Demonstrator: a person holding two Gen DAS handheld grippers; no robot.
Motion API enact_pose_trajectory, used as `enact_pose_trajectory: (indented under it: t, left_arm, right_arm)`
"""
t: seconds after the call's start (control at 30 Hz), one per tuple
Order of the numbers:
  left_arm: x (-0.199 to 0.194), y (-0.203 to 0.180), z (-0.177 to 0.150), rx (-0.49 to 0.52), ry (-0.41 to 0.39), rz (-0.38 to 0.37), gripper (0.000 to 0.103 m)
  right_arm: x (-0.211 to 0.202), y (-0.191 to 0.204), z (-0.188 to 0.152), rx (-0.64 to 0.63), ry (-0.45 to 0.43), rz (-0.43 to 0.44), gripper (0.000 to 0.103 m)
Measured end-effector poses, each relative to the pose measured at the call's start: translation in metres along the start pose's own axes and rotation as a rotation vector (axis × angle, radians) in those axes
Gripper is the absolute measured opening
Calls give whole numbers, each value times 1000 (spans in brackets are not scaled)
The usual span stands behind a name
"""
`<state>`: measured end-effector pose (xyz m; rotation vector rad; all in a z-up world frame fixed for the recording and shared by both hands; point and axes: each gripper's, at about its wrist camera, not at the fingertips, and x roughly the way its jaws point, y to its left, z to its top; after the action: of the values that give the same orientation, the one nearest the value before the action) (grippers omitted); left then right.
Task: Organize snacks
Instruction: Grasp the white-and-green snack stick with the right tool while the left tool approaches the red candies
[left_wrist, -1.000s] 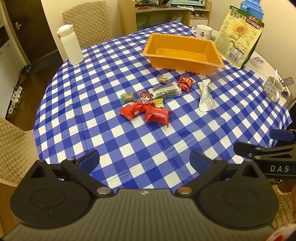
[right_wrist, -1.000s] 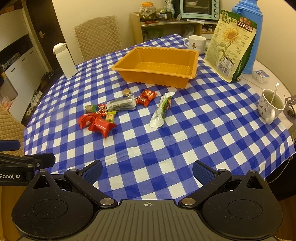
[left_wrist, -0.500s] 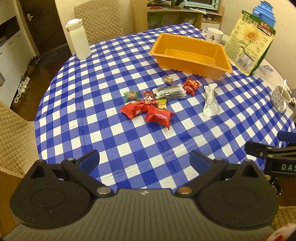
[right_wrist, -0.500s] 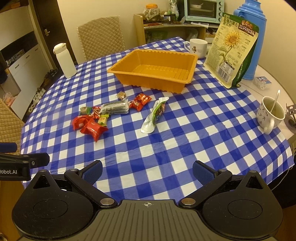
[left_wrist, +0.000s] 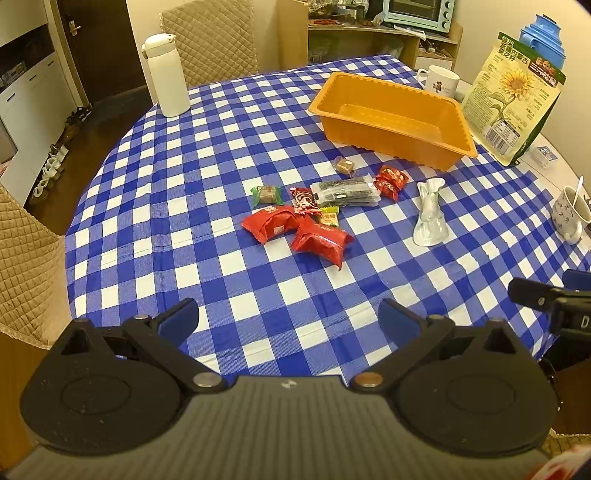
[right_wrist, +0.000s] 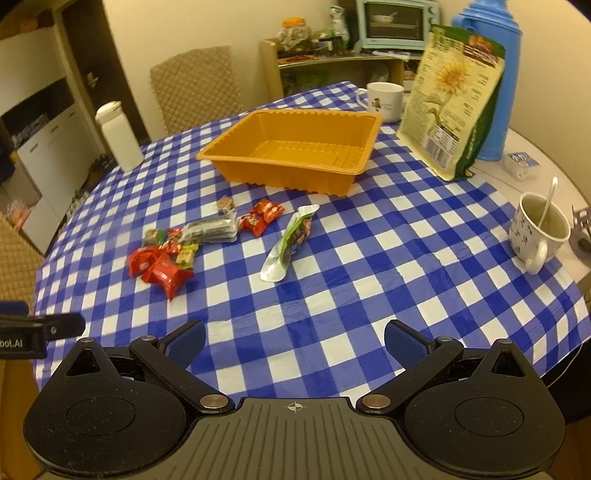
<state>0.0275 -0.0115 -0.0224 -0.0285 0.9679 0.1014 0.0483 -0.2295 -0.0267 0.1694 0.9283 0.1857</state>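
Note:
An empty orange tray (left_wrist: 447, 157) (right_wrist: 280, 177) stands at the far side of the blue-checked table. In front of it lie several wrapped snacks: two red packets (left_wrist: 321, 240) (right_wrist: 166, 275), a dark flat pack (left_wrist: 345, 192) (right_wrist: 212, 230), small red candies (left_wrist: 391, 181) (right_wrist: 262, 216) and a long silver-green pouch (left_wrist: 430, 218) (right_wrist: 290, 240). My left gripper (left_wrist: 288, 319) hovers open over the near table edge, well short of the snacks. My right gripper (right_wrist: 295, 341) is open too, equally far back. Both hold nothing.
A white flask (left_wrist: 168, 75) stands far left. A sunflower-seed bag (right_wrist: 450, 99), a blue thermos (right_wrist: 491, 74) and a white mug (right_wrist: 384, 101) stand behind the tray. A mug with a spoon (right_wrist: 537, 230) sits at the right edge. Quilted chairs (left_wrist: 26, 258) ring the table.
Both grippers have drawn back and tilted up, so the table and snacks sit lower and farther in view. Nothing on the table has moved; both stay open.

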Motion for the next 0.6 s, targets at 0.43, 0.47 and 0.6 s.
enact_pose_trajectory:
  t: [0.43, 0.47, 0.6]
  left_arm:
    - [42, 3, 22, 4, -11, -41, 93]
    - [45, 4, 24, 4, -15, -44, 93]
    - [58, 8, 34, 3, -20, -40, 92]
  right_arm:
    - [24, -12, 11, 19, -48, 23, 97]
    - [28, -11, 13, 19, -48, 31, 94]
    - [49, -11, 23, 42, -23, 42, 86]
